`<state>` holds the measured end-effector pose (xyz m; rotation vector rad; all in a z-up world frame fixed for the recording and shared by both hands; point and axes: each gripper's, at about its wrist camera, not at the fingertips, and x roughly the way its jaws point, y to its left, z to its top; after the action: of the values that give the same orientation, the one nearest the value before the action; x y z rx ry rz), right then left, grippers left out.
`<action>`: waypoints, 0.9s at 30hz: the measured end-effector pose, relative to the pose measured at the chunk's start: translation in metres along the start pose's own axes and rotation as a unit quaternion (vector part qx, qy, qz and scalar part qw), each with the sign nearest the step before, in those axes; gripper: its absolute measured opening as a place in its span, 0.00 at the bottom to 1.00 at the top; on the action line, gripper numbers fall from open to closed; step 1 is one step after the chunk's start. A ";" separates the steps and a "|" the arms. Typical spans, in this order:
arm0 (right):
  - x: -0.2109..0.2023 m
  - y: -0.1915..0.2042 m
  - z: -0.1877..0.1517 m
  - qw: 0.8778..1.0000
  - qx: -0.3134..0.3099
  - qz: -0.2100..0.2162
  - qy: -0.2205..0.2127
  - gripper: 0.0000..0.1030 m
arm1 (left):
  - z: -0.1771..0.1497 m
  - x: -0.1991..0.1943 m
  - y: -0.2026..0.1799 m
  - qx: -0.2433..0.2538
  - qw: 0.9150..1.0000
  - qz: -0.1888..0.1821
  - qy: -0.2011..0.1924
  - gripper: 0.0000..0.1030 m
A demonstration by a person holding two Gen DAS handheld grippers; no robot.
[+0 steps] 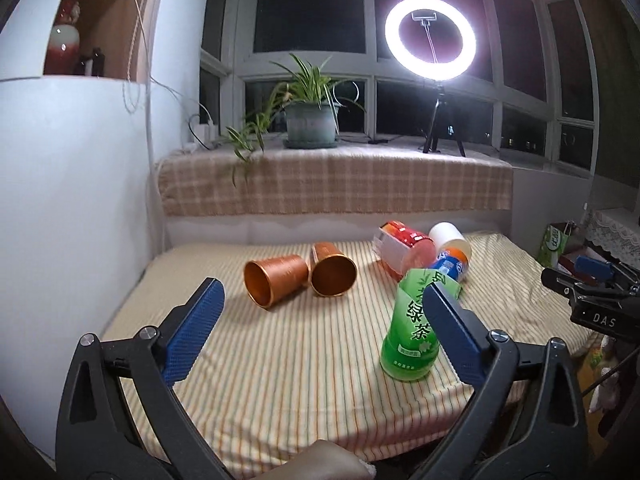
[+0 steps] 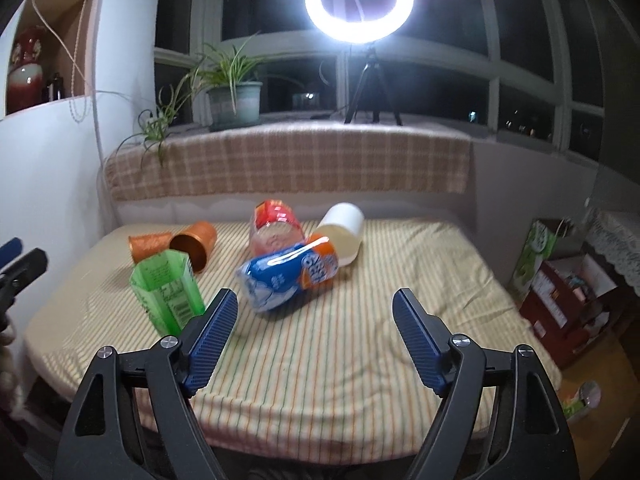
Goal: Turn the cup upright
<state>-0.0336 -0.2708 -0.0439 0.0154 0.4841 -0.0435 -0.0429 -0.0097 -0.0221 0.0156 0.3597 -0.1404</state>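
Note:
Several cups lie on their sides on the striped table. Two copper cups lie at the back left, mouths toward me. A green tea-label cup stands tilted near my left gripper's right finger. A red-and-white cup, a blue-orange cup and a white cup lie behind it. My left gripper is open and empty, short of the copper cups. My right gripper is open and empty, just in front of the blue-orange cup; the green cup is at its left.
A checked-cloth ledge runs behind the table with a potted plant and a ring light on a tripod. A white wall is on the left. Boxes and shelves stand right of the table.

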 end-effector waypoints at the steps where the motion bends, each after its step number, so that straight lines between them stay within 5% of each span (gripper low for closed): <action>1: -0.002 0.001 0.001 1.000 -0.001 -0.006 -0.008 0.79 | 0.000 -0.002 0.000 0.001 1.000 0.002 -0.002 0.98; 12: -0.017 0.004 0.004 0.997 -0.001 -0.052 -0.060 0.85 | -0.001 -0.012 0.001 -0.003 1.000 0.011 -0.007 1.00; 27: -0.027 -0.001 0.006 0.996 0.010 -0.053 -0.077 0.86 | 0.005 -0.015 0.003 -0.005 1.000 0.024 -0.006 1.00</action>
<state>-0.0546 -0.2713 -0.0261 0.0067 0.3301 -0.1526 -0.0550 -0.0049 -0.0117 0.0131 0.3488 -0.0917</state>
